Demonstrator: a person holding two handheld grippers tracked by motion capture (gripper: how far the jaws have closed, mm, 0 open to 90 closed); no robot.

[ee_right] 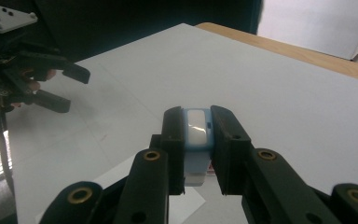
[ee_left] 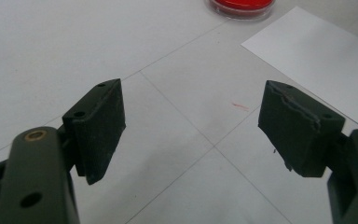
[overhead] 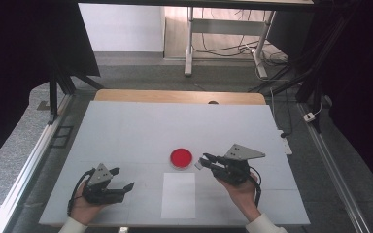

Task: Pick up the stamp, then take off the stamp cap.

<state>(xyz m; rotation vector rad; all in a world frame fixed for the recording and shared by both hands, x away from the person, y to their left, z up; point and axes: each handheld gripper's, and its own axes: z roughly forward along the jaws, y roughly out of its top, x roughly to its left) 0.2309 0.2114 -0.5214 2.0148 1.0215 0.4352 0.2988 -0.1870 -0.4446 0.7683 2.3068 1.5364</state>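
Small pale-blue block with a white face (ee_right: 197,128), possibly an eraser or small dispenser, hard to tell at this angle. It's pinched between the right gripper (ee_right: 198,140) jaws, held off the worktop (overhead: 141,126). In the high view the block (overhead: 200,165) sits just right of the red petri dish (overhead: 181,158), apart from it, and the right gripper (overhead: 209,161) points at the dish from that side.

White paper sheet (overhead: 178,194) lies flat just on the near side of the dish, not touching it. Same dish (ee_left: 240,7) and sheet (ee_left: 317,60) show in the left gripper view.

Left gripper (overhead: 122,178) is well to the left of the dish and nearer the person, jaws spread wide, nothing between them (ee_left: 191,126). It rests low over bare worktop. Small red mark (ee_left: 240,106) on the surface between the jaws and the dish.
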